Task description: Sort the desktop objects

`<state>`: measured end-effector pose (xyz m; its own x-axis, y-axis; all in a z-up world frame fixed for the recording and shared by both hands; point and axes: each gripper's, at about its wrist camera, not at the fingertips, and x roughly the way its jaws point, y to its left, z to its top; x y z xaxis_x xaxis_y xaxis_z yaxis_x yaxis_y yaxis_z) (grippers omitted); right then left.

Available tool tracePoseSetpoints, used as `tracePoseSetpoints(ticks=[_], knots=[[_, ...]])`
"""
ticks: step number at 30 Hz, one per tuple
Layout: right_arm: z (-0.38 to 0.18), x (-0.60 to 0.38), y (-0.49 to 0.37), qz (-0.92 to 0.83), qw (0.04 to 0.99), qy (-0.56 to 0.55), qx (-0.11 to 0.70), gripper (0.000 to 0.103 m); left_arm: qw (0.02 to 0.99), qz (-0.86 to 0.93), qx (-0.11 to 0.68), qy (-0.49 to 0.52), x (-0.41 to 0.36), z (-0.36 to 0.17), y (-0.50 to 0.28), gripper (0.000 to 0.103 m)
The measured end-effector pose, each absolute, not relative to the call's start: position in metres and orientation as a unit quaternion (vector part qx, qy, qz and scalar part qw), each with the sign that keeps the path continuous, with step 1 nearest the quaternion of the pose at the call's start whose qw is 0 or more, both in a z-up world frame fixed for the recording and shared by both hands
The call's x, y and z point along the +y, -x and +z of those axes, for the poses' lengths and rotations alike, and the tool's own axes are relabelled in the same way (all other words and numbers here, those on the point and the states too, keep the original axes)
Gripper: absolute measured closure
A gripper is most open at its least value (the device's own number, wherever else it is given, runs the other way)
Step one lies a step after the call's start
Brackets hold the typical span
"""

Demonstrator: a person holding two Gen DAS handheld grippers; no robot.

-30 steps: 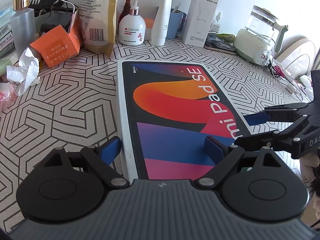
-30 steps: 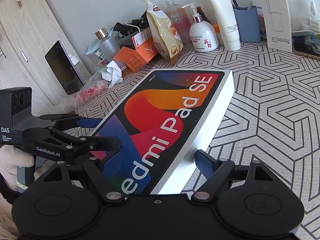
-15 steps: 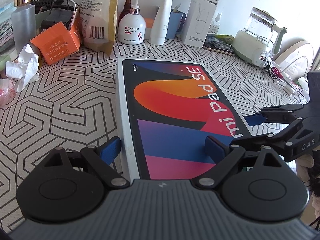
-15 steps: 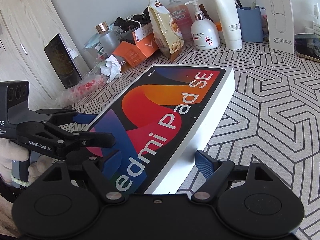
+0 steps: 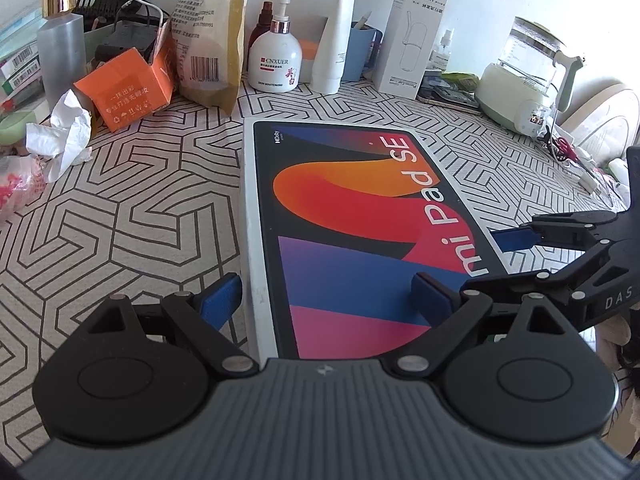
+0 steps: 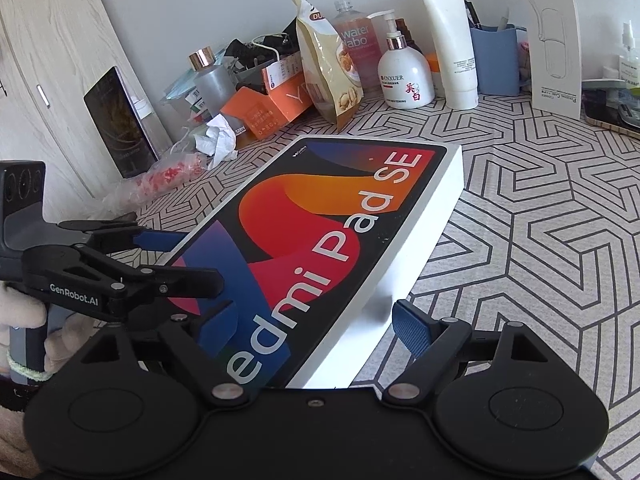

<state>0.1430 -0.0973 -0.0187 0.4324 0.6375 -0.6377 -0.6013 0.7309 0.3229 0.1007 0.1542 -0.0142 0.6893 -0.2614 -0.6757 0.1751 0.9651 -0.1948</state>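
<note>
- Covering most of the near bench (image 5: 120,208), one tablet box (image 5: 352,216) lies flat, picture side up; it is the landmark for the rest.
- Straddling the box's near left corner, the left hand-held gripper (image 5: 326,292) stands wide open, one blue pad just outside the box's left wall, the other over the lid.
- Straddling the near right corner, the right hand-held gripper (image 6: 316,328) is likewise spread open, one pad over the lid, one just beside the white side wall; neither grips anything.
- Step in hand, as I judge it: a two-handed pickup of the box. Next, both sets of jaws need some purchase on its edges, then an even lift.
- Beyond the box's far end: one snack bag (image 5: 212,32), one white carton (image 5: 412,36), one kettle (image 5: 524,80), one orange carton (image 5: 128,88), one pump bottle (image 5: 276,60), one white tube (image 5: 336,40).
- Beyond its far left corner: one crumpled tissue (image 5: 64,136).
</note>
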Motion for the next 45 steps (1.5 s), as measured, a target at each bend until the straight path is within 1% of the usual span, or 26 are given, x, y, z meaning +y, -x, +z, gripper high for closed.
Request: tracePoseSetpoints(ticks=[2, 6, 12, 19, 21, 22, 24, 29, 36, 45], knots=[[-0.014, -0.101, -0.135, 0.355, 0.855, -0.023, 0.377, 0.016, 0.923, -0.11, 0.362, 0.063, 0.153, -0.008, -0.091, 0.012], [0.002, -0.114, -0.112, 0.363, 0.871, -0.024, 0.33, 0.016, 0.932, -0.11, 0.338, 0.074, 0.148, 0.003, -0.069, 0.01], [0.016, -0.124, -0.086, 0.357, 0.893, -0.011, 0.275, 0.016, 0.942, -0.106, 0.312, 0.062, 0.13, 0.011, -0.042, 0.01], [0.015, -0.135, -0.065, 0.329, 0.912, -0.019, 0.244, 0.016, 0.95, -0.069, 0.293, 0.083, 0.12, 0.01, -0.025, 0.01], [0.011, -0.138, -0.056, 0.318, 0.917, -0.028, 0.237, 0.016, 0.952, -0.047, 0.289, 0.085, 0.115, 0.008, -0.019, 0.006], [0.009, -0.14, -0.051, 0.31, 0.921, -0.03, 0.232, 0.016, 0.953, -0.04, 0.289, 0.084, 0.112, 0.006, -0.017, 0.001], [0.004, -0.145, -0.038, 0.285, 0.933, -0.028, 0.219, 0.015, 0.952, -0.026, 0.294, 0.08, 0.105, 0.003, -0.011, 0.001], [-0.006, -0.159, -0.026, 0.279, 0.931, -0.034, 0.235, 0.015, 0.949, -0.009, 0.311, 0.058, 0.087, -0.006, -0.003, 0.0], [-0.003, -0.163, -0.01, 0.278, 0.934, -0.029, 0.223, 0.015, 0.95, 0.002, 0.312, 0.027, 0.068, -0.01, 0.011, 0.0], [-0.012, -0.156, -0.01, 0.277, 0.931, -0.023, 0.236, 0.015, 0.943, 0.014, 0.331, -0.003, 0.056, -0.01, 0.021, 0.0]])
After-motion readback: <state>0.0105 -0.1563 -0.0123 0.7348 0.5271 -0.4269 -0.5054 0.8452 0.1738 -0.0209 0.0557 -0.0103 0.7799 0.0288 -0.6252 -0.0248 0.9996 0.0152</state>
